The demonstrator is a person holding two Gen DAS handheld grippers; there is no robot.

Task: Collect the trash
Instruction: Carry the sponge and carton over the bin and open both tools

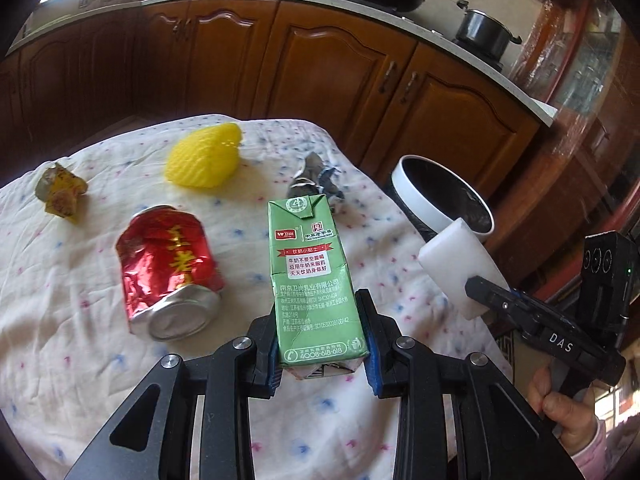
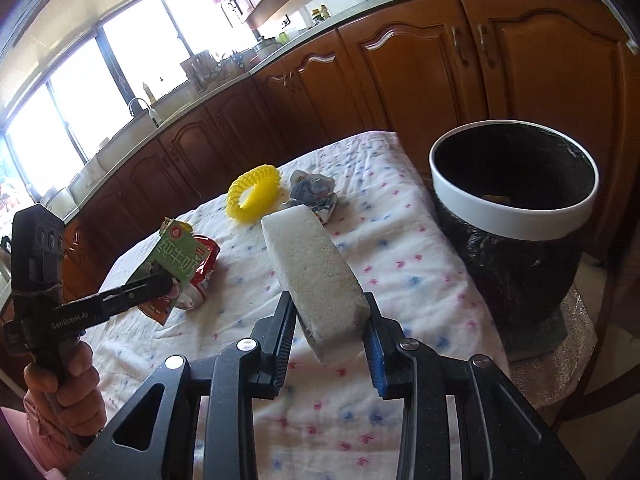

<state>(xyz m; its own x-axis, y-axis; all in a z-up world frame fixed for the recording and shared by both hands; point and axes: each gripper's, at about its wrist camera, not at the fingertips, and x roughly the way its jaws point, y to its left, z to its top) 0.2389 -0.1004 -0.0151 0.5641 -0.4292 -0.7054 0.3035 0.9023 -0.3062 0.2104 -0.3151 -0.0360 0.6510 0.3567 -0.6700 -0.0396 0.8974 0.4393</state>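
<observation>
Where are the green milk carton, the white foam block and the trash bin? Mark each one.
green milk carton (image 1: 316, 280): left wrist view, on its printed front face.
white foam block (image 2: 316, 276): right wrist view, on its broad upper face.
trash bin (image 2: 508, 216): right wrist view, on its white rim.

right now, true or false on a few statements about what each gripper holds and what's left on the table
1. The left gripper holds a green milk carton. True.
2. The right gripper has open jaws. False: they clamp a white foam block.
3. The crushed red can is inside the bin. False: it lies on the tablecloth.
4. A yellow foam net lies on the table. True.
5. The bin stands beside the table. True.
</observation>
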